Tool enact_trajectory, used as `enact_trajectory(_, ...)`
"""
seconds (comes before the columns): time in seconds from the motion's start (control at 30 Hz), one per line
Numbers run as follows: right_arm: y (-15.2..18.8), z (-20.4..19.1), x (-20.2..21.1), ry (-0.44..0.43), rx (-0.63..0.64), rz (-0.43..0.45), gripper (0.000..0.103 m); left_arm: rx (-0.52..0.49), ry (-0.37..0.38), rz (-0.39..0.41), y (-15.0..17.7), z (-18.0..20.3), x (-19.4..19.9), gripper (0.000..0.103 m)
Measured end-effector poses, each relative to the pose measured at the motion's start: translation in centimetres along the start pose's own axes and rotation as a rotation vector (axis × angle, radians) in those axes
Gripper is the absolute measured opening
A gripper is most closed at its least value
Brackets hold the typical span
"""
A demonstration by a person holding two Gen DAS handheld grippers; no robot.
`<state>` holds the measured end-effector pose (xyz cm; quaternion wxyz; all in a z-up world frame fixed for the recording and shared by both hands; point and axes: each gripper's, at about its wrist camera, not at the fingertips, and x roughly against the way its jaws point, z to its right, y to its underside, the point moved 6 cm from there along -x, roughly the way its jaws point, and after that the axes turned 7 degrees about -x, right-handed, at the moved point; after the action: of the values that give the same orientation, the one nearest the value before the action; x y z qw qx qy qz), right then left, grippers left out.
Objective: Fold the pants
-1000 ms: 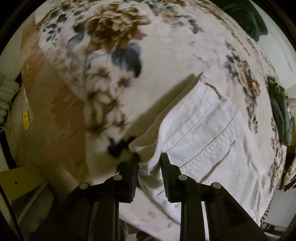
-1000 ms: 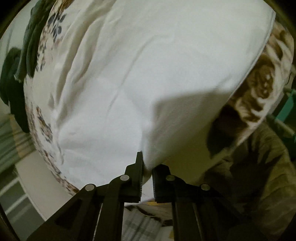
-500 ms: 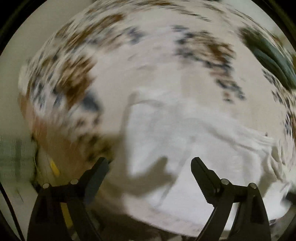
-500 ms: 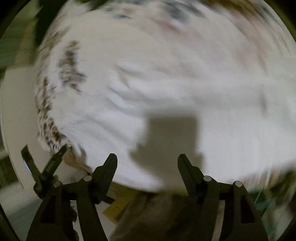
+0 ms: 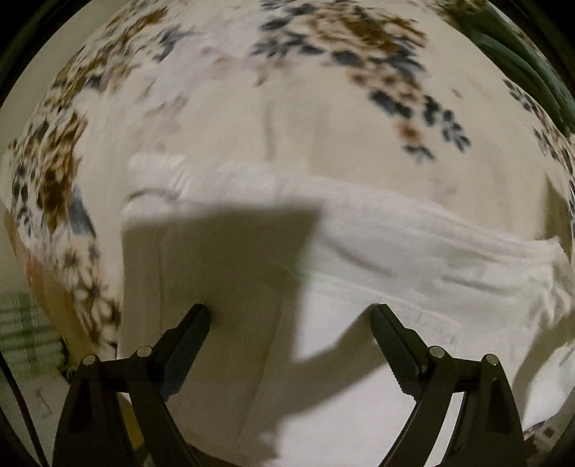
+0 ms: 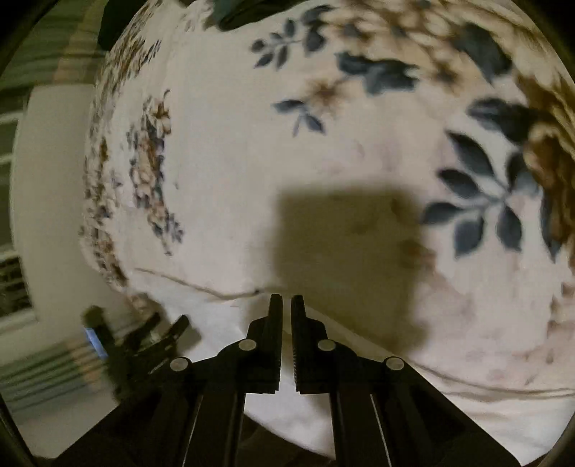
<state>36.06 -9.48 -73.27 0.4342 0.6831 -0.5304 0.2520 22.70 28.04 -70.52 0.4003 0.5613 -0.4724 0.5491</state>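
The white pants (image 5: pixel 359 251) lie folded on the floral blanket (image 5: pixel 323 107) in the left wrist view. My left gripper (image 5: pixel 291 316) is open and empty, hovering over the near part of the pants. In the right wrist view only the near white edge of the pants (image 6: pixel 222 323) shows at the bottom. My right gripper (image 6: pixel 286 300) has its jaws nearly together with nothing between them, above that edge. The other gripper (image 6: pixel 143 341) shows blurred at lower left of that view.
Dark green clothes (image 5: pixel 521 54) lie at the blanket's far right edge, and also show in the right wrist view (image 6: pixel 244 10). The blanket's edge (image 6: pixel 97 215) drops to a pale floor (image 6: pixel 46 215) on the left.
Both grippers let go of the pants and pulled back. The left opened wide and stays open. The right opened, then closed to a narrow gap and swung toward the bare blanket.
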Motion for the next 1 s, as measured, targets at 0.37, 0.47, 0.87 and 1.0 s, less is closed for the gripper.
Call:
enact_trajectory(0.37,1.1,-3.6,-8.2,0.081,0.155,-0.094,0.060,-0.040,-0.015,0.060,0.9,1.7,2.7,0.092)
enact_trajectory(0.47,-0.7,-1.3,-8.2,-0.114,-0.131,-0.074,0.018,-0.075,-0.028,0.044,1.0,2.5,1.5,0.092)
enact_trajectory(0.87,3.2,0.5,-2.9,-0.007,0.104,-0.100,0.076,-0.022,0.004,0.072,1.0,0.9,3.3,0.093)
enact_trajectory(1.0,2.4,2.4,-4.2,0.378,0.169,0.001,0.018,-0.043,-0.003,0.100,0.7,2.0,4.8,0.093)
